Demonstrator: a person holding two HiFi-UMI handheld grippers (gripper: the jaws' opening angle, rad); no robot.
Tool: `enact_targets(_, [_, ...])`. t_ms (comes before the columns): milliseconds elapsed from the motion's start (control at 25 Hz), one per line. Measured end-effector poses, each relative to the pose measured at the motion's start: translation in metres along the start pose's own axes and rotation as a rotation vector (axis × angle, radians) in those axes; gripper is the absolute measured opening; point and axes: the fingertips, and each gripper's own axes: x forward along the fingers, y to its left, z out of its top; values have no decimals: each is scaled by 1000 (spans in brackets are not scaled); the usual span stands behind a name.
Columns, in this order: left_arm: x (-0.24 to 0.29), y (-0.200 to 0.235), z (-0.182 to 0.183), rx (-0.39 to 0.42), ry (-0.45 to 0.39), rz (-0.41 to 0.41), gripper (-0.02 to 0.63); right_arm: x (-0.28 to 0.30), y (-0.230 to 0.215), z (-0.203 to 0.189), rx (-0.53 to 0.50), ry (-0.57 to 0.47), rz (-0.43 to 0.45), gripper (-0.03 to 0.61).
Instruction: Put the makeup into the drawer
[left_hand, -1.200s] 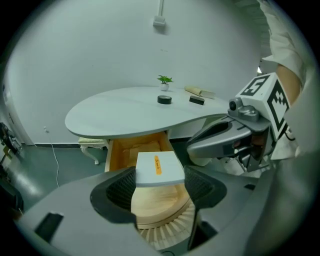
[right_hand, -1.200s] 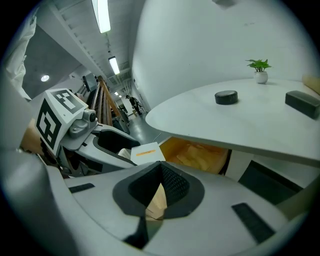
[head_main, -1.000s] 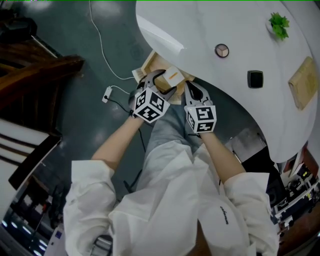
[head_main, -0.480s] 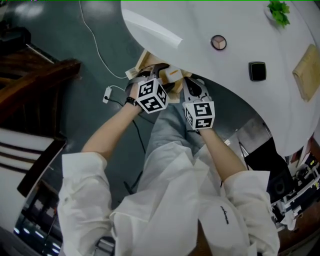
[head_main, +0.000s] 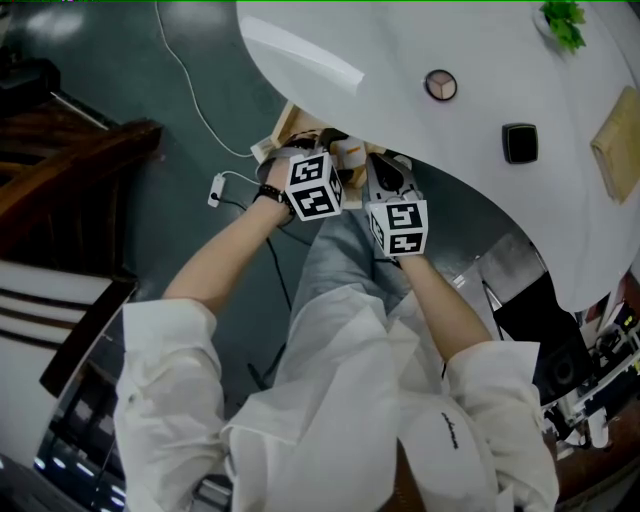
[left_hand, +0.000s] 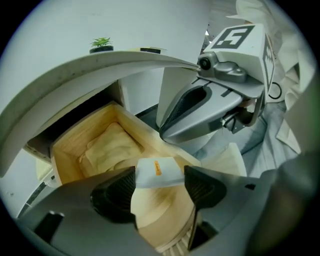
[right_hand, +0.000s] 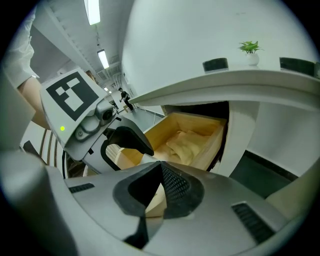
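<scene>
Left gripper (left_hand: 160, 179) clamps the makeup packet (left_hand: 156, 170); lower it into the drawer (left_hand: 61, 157) beneath before releasing (right gripper (right_hand: 159, 186) closed, empty).

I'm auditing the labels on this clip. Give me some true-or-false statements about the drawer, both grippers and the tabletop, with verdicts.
1. The wooden drawer under the tabletop is open. True.
2. The left gripper is empty. False: its jaws are closed on a white packet with an orange mark.
3. The white packet lies on the drawer floor. False: it sits between the left gripper's jaws.
4. A green plant stands on the white table. True.
5. The right gripper has its jaws wide apart. False: they are together.
</scene>
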Motion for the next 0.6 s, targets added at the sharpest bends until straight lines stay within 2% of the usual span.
enact_targets(120, [0,0,0,16,18,-32,319,-2,1,2,6,-5,0,18])
enact_targets(400, [12,14,6,159,75,-31,319,-9,-1,-5,30,-3,-11,18])
enact_targets(600, [41,12,-1,258,127,-88,319,-11,-4,-7,43,-11,-14,18])
